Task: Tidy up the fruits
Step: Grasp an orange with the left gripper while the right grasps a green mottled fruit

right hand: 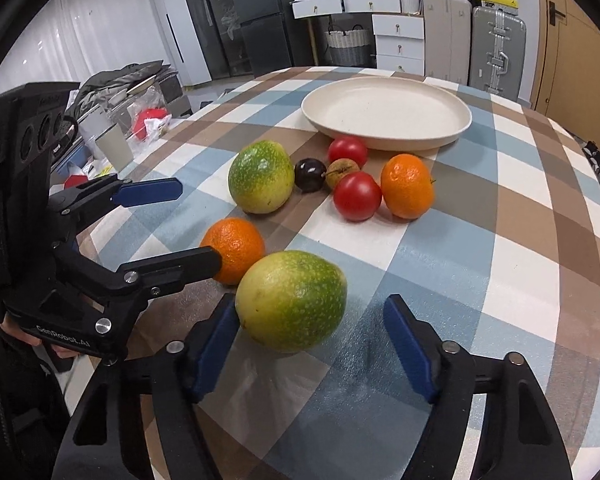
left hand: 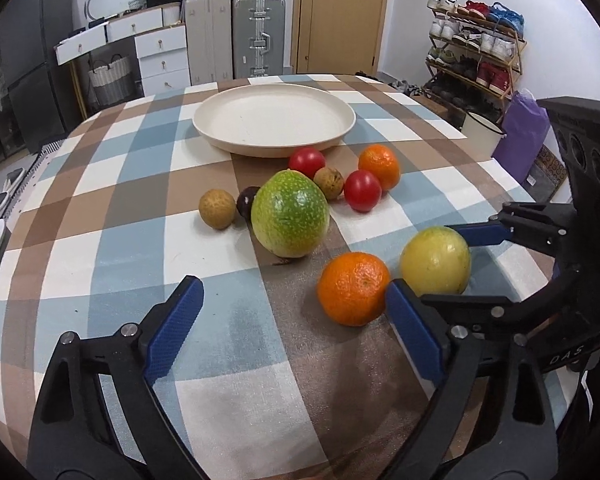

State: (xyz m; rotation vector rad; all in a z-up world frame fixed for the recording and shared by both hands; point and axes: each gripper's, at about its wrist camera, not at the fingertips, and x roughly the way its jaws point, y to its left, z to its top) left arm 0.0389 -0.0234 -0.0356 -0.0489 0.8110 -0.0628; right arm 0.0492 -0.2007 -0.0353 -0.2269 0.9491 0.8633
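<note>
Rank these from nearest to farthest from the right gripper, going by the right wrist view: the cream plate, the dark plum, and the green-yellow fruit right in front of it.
1. Green-yellow fruit, between the right gripper's open fingers, nearer the left one.
2. Dark plum, mid-table, in the fruit cluster.
3. Cream plate, far side of the table.

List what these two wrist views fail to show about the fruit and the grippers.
- Brown fruit: seen in the left view only; in the right view the far green fruit hides it.
- Dark plum: half hidden behind that fruit, left view.
- Right gripper: whether its left pad presses the near green fruit is unclear.
</note>
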